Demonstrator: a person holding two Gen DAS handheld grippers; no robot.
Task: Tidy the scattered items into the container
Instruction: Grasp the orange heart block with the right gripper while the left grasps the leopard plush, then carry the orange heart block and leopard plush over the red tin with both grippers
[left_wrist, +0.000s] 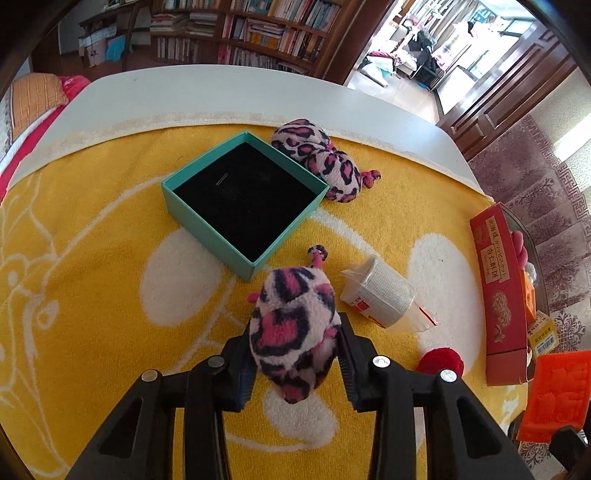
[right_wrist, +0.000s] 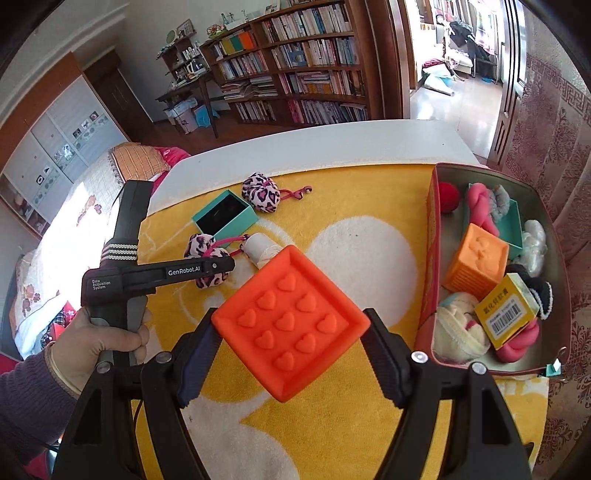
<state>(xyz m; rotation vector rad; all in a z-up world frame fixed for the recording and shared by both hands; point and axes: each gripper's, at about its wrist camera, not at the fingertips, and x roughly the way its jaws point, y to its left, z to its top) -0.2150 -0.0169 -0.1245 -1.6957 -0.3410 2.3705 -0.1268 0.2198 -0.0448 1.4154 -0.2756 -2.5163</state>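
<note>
Now | left tool (left_wrist: 295, 354) clamps plush pouch (left_wrist: 293, 332) | right tool (right_wrist: 291, 350) clamps orange block (right_wrist: 290, 321)

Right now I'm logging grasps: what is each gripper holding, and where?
Left gripper: leopard-print plush pouch, jaws on its two sides. Right gripper: orange heart-embossed block, jaws on opposite corners.

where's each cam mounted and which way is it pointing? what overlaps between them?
Left wrist: on the left gripper, looking forward over the yellow towel at the teal box; own fingers clamp a leopard-print plush.
Right wrist: on the right gripper, which holds an orange heart block, facing the tin; the left hand shows.
Shared: teal box, both plush pieces, towel, bookshelves.
</note>
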